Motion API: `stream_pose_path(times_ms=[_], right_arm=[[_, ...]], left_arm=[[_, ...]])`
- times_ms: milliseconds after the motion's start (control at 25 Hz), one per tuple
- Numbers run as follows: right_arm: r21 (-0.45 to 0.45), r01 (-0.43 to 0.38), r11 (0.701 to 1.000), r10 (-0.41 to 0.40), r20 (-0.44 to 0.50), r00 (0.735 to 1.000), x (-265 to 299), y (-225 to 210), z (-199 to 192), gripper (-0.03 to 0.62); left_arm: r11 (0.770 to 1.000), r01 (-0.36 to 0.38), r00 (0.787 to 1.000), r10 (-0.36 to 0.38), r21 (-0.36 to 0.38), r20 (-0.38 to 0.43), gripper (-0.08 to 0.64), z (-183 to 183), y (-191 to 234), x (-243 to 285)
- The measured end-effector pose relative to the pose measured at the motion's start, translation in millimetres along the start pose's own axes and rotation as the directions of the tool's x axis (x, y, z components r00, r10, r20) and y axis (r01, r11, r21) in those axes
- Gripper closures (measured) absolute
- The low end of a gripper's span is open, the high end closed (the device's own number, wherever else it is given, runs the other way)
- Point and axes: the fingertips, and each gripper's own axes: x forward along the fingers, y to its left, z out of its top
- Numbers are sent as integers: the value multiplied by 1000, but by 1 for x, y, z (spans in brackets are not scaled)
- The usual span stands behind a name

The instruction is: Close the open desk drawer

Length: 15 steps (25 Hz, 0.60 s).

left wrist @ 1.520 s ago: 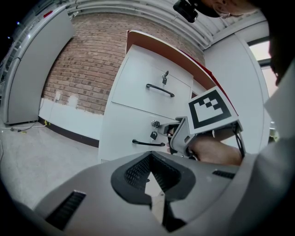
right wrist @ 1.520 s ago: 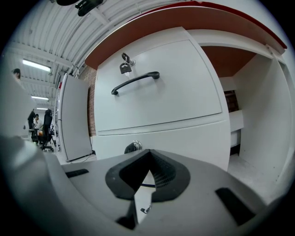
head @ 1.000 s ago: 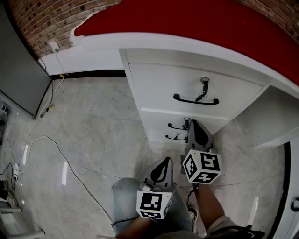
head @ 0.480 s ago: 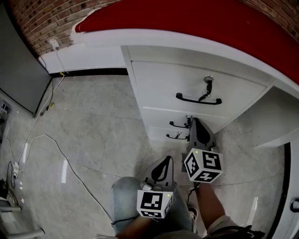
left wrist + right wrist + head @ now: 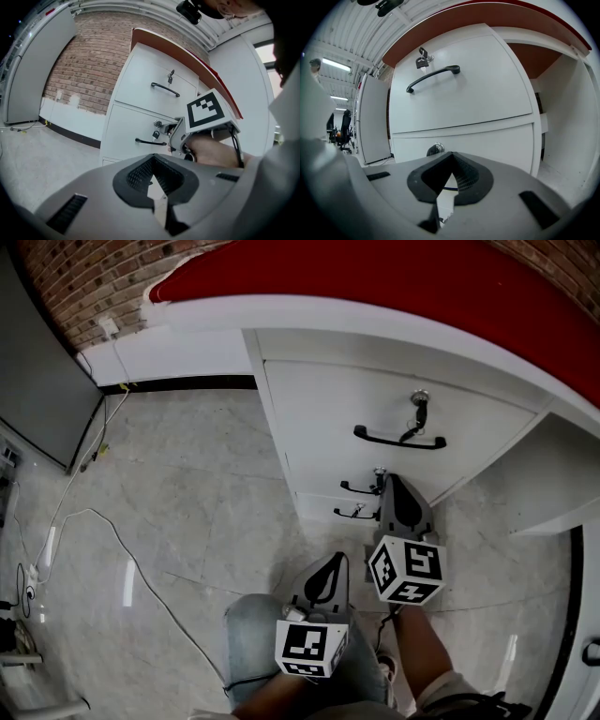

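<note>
A white drawer cabinet stands under a red-topped desk. Its top drawer has a black handle with a key in the lock above it. Two lower drawers show smaller black handles. My right gripper is shut and empty, its tip right at the middle drawer front, beside the lock. In the right gripper view the top drawer fills the frame. My left gripper hangs back over the person's knee, shut and empty. The left gripper view shows the cabinet side-on.
Pale tiled floor spreads to the left, crossed by a white cable. A grey panel and brick wall stand at the far left. To the right of the cabinet is the desk's knee space.
Almost nothing differs. The view has shifted a few pixels and my right gripper has edged slightly closer to the drawer fronts. The left gripper has stayed put.
</note>
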Motion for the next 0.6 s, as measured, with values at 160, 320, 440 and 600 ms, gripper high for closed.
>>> stream_pose_path(times_ms=[160, 320, 440, 600], right_arm=[[-2, -2, 1000, 2, 0, 1000, 1, 0, 0, 594], [1, -1, 1000, 1, -1, 1000, 1, 0, 0, 594], [7, -13, 1000, 13, -4, 1000, 1, 0, 0, 594], [9, -31, 999, 32, -14, 999, 1, 0, 0, 594]], left_arm=[[1000, 2, 1000, -2, -2, 2, 552, 1, 0, 0], [1000, 6, 1000, -6, -6, 1, 552, 0, -2, 0], [1000, 9, 1000, -9, -3, 5, 552, 2, -3, 0], [1000, 7, 1000, -7, -2, 15, 552, 6, -3, -1]])
